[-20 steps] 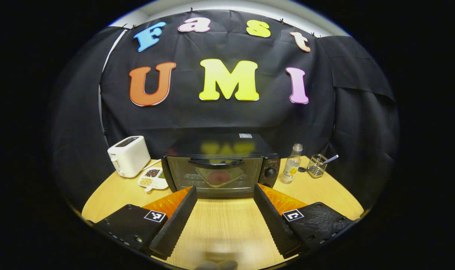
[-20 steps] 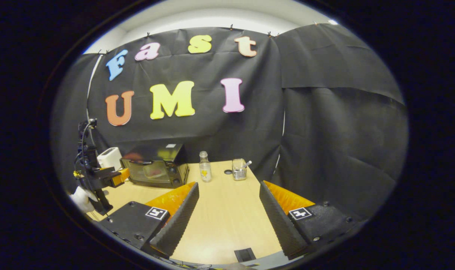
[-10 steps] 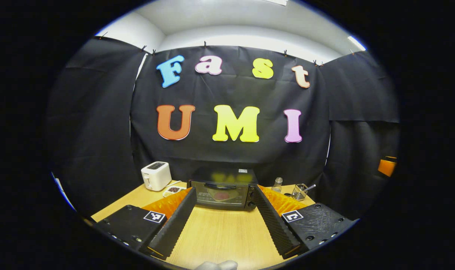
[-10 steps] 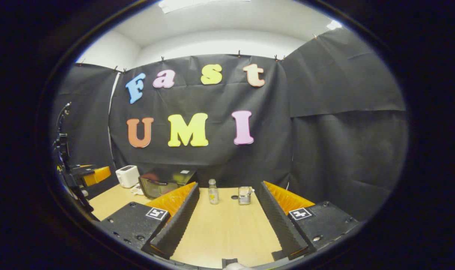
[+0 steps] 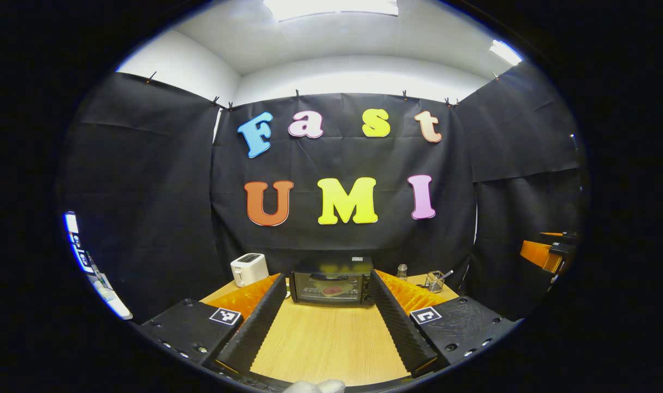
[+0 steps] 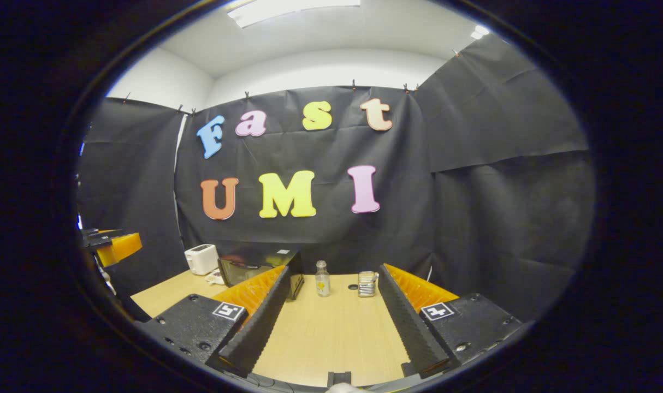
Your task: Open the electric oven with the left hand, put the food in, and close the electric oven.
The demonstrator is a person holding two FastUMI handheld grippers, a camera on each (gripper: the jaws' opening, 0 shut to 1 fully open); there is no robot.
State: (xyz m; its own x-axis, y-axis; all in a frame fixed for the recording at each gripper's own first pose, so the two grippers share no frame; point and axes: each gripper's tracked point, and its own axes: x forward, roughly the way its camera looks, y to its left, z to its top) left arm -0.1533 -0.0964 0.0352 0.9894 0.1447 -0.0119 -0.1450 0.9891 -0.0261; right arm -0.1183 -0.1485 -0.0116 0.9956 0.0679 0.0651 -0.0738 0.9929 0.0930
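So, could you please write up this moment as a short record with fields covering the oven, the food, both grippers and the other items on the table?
oven: black electric oven at the back of the light wooden table, glass door shut
food: reddish item on a pale tray, seen through the door
left gripper: open, holding nothing, away from the oven
right gripper: open, holding nothing
other items: white toaster; clear glass bottle; small wire holder
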